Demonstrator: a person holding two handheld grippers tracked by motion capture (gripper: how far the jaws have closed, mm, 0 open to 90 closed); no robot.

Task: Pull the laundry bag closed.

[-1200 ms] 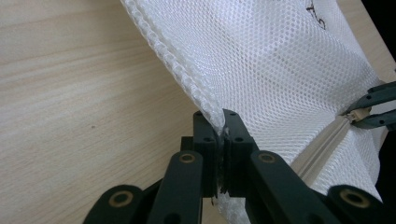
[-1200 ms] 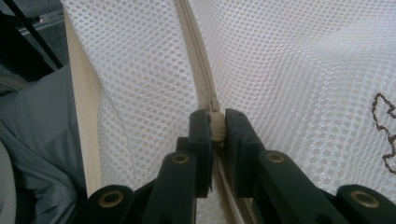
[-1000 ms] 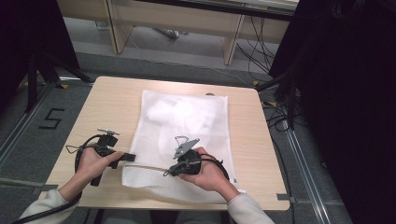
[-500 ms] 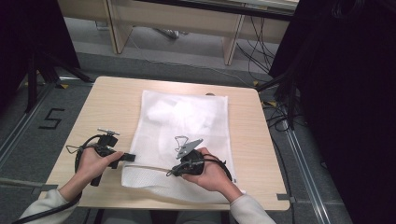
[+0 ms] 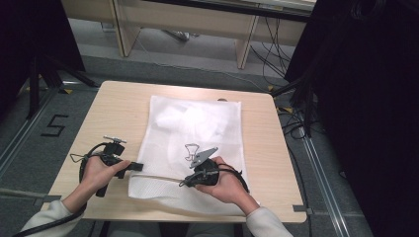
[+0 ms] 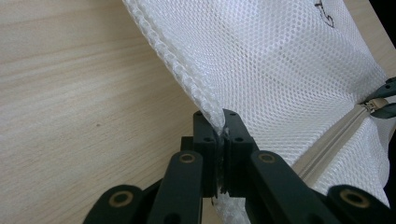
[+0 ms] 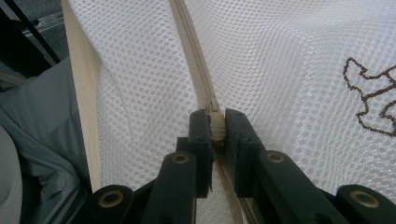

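Observation:
A white mesh bag (image 5: 197,123) with a brown print lies flat on the wooden table (image 5: 113,113). A beige zipper (image 5: 160,177) runs across its near end. My left gripper (image 5: 139,168) is at the bag's left edge, shut on the mesh hem (image 6: 212,109) where the zipper ends. My right gripper (image 5: 184,182) lies over the bag and points left, shut on the zipper pull (image 7: 215,122). In the left gripper view the zipper tape (image 6: 327,140) stretches away to the right gripper (image 6: 380,102). The zipper (image 7: 196,70) runs straight ahead of the right jaws.
Bare wood lies left of the bag (image 6: 70,93) and along its right side (image 5: 259,143). The table's near edge (image 7: 81,93) is close beside the right gripper. Black stands (image 5: 44,74) and cables (image 5: 291,118) are on the floor around the table.
My right gripper has shifted slightly to the right with the zipper pull. The left gripper has stayed in place on the hem.

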